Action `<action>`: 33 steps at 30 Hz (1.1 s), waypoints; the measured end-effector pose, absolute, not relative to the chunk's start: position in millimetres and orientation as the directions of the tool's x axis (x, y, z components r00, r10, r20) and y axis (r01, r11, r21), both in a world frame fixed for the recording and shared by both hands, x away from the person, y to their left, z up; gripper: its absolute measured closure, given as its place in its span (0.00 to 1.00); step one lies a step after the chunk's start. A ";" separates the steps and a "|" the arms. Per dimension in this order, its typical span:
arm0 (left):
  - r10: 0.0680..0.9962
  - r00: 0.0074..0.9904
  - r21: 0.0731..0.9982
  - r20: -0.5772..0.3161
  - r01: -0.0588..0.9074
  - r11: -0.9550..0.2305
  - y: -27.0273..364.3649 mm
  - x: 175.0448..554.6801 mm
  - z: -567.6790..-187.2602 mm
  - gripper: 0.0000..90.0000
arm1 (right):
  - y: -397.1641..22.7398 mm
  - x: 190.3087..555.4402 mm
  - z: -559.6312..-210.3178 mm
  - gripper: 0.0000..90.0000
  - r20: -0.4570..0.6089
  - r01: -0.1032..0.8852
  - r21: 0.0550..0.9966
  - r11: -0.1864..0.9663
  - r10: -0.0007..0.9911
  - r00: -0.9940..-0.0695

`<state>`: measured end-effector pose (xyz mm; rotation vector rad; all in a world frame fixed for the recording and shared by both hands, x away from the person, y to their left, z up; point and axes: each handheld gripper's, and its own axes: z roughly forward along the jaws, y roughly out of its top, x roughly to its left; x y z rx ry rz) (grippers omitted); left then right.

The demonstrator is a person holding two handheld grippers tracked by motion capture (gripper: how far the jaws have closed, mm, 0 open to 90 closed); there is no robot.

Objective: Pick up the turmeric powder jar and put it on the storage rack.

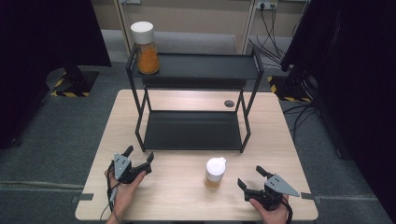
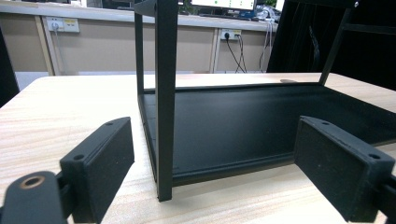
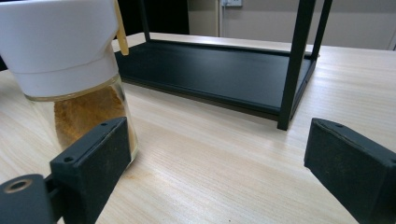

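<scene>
The left gripper and right gripper sat wide open near the table's front edge, holding nothing. The small white-capped glass jar of brown powder stood between them, closer to the right one. Behind stood the black metal two-shelf rack, with a tall white-capped jar of orange powder on top.

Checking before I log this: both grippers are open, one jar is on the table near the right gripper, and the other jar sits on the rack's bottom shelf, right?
Not quite. The other jar sits on the rack's top shelf, as the high view shows; the bottom shelf is bare.
</scene>
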<state>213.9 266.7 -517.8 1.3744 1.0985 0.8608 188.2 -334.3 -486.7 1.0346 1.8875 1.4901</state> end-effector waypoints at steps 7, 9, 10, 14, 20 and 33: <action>0.950 0.298 0.989 -0.098 0.136 0.059 266.4 213.8 -517.9 0.13 | -333.1 192.2 -485.6 0.08 0.097 0.250 0.964 0.087 0.763 -0.639; 0.949 0.297 0.988 -0.103 0.137 0.064 266.7 213.8 -517.9 0.13 | -329.2 191.6 -483.3 0.08 0.087 0.236 0.967 0.094 0.750 -0.655; 0.949 0.297 0.988 -0.104 0.138 0.065 266.9 213.9 -517.9 0.13 | -327.0 191.9 -482.2 0.08 0.084 0.232 0.968 0.097 0.745 -0.661; 0.949 0.297 0.988 -0.106 0.141 0.066 267.2 214.3 -517.4 0.13 | -318.0 197.8 -477.6 0.09 0.081 0.229 0.967 0.111 0.719 -0.690; 0.950 0.296 0.988 -0.104 0.143 0.064 266.7 214.4 -517.0 0.13 | -303.8 210.1 -473.2 0.09 0.077 0.238 0.960 0.148 0.677 -0.732; 0.949 0.295 0.987 -0.111 0.146 0.070 267.4 214.7 -516.8 0.13 | -280.7 232.9 -475.4 0.19 0.076 0.237 0.955 0.179 0.624 -0.778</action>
